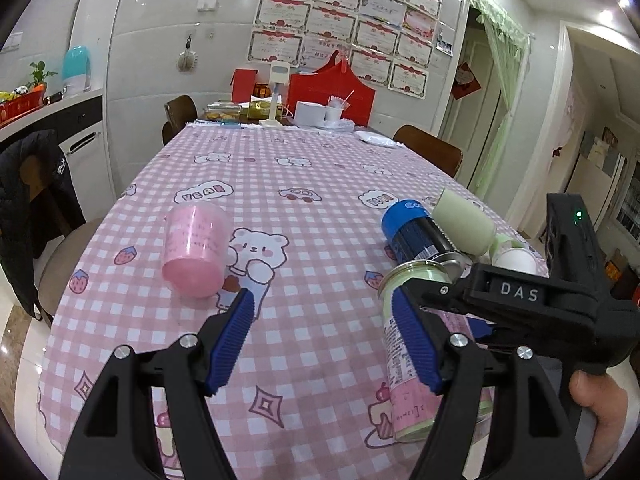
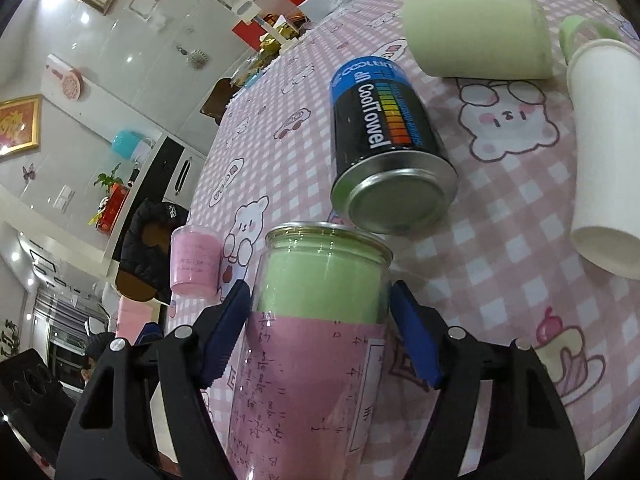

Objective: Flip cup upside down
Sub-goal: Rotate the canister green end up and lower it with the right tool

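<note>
Left wrist view: pink checked tablecloth (image 1: 304,208), its near edge rounding off below; my left gripper (image 1: 326,340) spread, nothing between its fingers, open cloth ahead. Pink cup (image 1: 196,250) stands inverted at left.

Right wrist view: my right gripper (image 2: 320,328) pinches the green-and-pink cup (image 2: 316,344). Black can (image 2: 384,148), green cup (image 2: 476,36) and white cup (image 2: 604,156) lie crowded just beyond.

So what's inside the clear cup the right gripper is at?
The clear cup holds a rolled lining, green near the rim and pink paper with handwriting lower down. Anything inside that roll is hidden.
</note>
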Available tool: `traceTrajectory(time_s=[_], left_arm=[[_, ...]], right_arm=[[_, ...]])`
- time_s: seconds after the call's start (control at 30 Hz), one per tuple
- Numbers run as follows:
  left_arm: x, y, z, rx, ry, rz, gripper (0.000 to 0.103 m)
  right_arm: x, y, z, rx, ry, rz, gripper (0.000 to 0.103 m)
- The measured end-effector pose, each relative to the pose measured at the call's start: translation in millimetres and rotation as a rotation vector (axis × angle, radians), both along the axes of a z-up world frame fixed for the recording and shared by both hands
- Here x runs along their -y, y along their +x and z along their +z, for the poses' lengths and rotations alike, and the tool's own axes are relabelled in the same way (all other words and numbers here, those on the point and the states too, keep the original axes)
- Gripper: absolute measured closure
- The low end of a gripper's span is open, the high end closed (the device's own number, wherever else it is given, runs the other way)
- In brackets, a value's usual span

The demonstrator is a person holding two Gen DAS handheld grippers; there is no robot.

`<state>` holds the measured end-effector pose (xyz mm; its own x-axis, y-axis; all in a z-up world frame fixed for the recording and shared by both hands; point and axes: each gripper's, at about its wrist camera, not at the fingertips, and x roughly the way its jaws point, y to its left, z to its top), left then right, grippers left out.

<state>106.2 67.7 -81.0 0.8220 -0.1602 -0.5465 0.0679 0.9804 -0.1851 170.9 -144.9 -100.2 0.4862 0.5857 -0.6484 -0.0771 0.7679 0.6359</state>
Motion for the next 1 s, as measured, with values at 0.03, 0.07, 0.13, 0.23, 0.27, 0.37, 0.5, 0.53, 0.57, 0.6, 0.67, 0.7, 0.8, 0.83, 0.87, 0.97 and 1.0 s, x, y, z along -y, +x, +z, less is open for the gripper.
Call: traceTrajectory(time_s=[0.03,0.07,0.13,0.23,0.27,0.37,0.5,0.53,0.57,0.6,0.67,0.7,0.8,0.83,0.87,0.97,1.0], left_arm=[[0,-1,-1,0.000,-0.005,0.002,0.033],[-1,-1,-1,-0.001,-0.013,0.003,0.033],[-3,-3,-2,0.002,-0.040,0.011,0.033],[-6,-7,-4,0.009,-0.078,0.021,0.033],[-6,-8,-4,0.011,-0.081,0.027,0.033],[-5,-10,-3,0.016,-0.080,0.026,0.033],[1,-14,-1,0.026,-0.074,0.009,0.033],[2,-16,-1,0.028,-0.071,0.005,0.033],[5,-17,0,0.032,-0.064,-0.002,0.033],[6,-17,-1,0.033,-0.061,-0.006,0.033],[9,-18,0,0.035,-0.055,-0.014,0.033],[9,-19,0,0.037,-0.053,-0.015,0.033],[10,-19,2,0.040,-0.054,-0.013,0.033],[10,-19,2,0.043,-0.056,-0.011,0.033],[11,-19,3,0.045,-0.060,-0.010,0.033],[12,-19,3,0.048,-0.053,-0.006,0.033],[13,-19,3,0.048,-0.048,-0.004,0.033]], right_arm=[[0,-1,1,0.003,0.000,0.005,0.034],[0,-3,2,0.012,-0.003,0.011,0.034],[-1,-9,8,0.045,-0.019,0.015,0.035],[-2,-18,22,0.120,-0.059,0.020,0.035],[-4,-20,23,0.136,-0.069,0.020,0.035],[-4,-30,33,0.206,-0.112,0.011,0.035],[-6,-43,44,0.309,-0.191,-0.014,0.035],[-8,-46,47,0.336,-0.215,-0.020,0.035],[-10,-49,48,0.358,-0.231,-0.023,0.035],[-11,-50,50,0.379,-0.247,-0.027,0.035],[-15,-53,53,0.426,-0.297,-0.049,0.035],[-16,-55,53,0.445,-0.317,-0.056,0.035],[-18,-60,55,0.486,-0.356,-0.065,0.035],[-19,-62,54,0.501,-0.378,-0.071,0.035],[-19,-63,54,0.512,-0.396,-0.077,0.035],[-21,-63,51,0.527,-0.429,-0.085,0.036],[-21,-64,51,0.537,-0.431,-0.083,0.036]])
